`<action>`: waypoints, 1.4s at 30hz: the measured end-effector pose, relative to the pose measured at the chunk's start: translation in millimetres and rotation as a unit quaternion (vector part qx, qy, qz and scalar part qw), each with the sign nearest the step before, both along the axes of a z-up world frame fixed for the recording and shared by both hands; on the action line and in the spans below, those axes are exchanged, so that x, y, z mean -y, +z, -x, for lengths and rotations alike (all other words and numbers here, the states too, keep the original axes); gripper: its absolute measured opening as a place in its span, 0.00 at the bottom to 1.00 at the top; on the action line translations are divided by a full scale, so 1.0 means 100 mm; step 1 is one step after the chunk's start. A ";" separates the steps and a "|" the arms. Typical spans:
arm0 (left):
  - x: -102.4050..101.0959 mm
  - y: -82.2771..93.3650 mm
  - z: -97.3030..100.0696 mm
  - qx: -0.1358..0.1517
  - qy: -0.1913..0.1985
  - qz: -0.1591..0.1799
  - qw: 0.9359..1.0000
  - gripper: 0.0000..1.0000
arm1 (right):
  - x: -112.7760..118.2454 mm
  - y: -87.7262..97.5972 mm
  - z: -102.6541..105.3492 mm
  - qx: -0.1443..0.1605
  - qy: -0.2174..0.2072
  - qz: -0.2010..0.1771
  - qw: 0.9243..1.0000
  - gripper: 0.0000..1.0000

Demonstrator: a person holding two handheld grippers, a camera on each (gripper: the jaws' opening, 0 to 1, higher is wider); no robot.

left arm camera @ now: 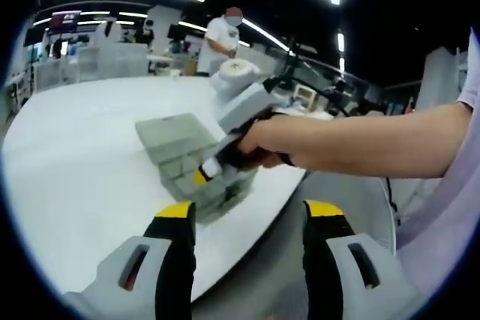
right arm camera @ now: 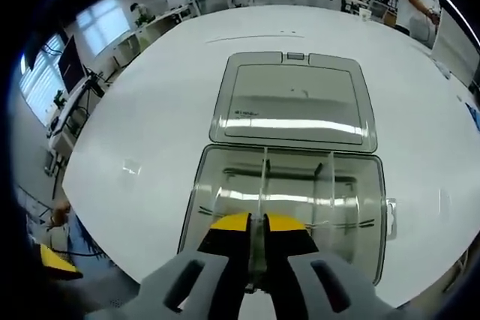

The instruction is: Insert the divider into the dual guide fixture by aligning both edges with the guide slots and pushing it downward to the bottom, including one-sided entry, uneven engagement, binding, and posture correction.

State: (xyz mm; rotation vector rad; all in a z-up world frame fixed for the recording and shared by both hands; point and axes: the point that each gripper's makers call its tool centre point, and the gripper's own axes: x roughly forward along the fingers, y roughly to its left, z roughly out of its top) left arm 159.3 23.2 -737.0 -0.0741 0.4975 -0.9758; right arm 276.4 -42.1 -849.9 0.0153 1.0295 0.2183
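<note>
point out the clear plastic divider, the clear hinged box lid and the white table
clear plastic divider (right arm camera: 263,185), right gripper view, upper edge
clear hinged box lid (right arm camera: 292,99), right gripper view, centre panel
white table (right arm camera: 150,110), right gripper view, bare top

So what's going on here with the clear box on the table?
A person is working two handheld tongs over a white table. The right tongs are shut on a clear divider, holding it upright in the open clear box, whose lid lies flat behind. The left tongs hang open, off the table's edge.
</note>
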 end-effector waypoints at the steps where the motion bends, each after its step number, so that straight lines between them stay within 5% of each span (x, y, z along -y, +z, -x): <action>1: -0.01 0.00 -0.01 0.001 0.004 0.000 1.000 0.55 | 0.00 0.00 0.00 0.003 0.008 0.003 1.000 0.02; 7: -0.09 0.01 -0.10 -0.004 0.040 0.005 0.999 0.56 | 0.00 0.02 0.00 0.013 0.040 0.022 0.999 0.09; 20: -0.25 -0.04 -0.27 -0.024 0.114 0.005 0.993 0.58 | 0.05 0.22 -0.04 0.053 0.079 -0.018 0.995 0.15; 27: -0.34 -0.04 -0.35 -0.032 0.148 0.007 0.988 0.58 | 0.01 0.46 -0.06 0.083 0.107 -0.050 0.990 0.20; 34: -0.41 -0.02 -0.39 -0.037 0.175 0.014 0.984 0.59 | -0.05 0.88 -0.16 0.144 0.138 -0.088 0.976 0.21; 42: -0.46 0.00 -0.41 -0.044 0.184 0.027 0.982 0.60 | -0.09 1.25 -0.11 0.176 0.181 -0.113 0.961 0.25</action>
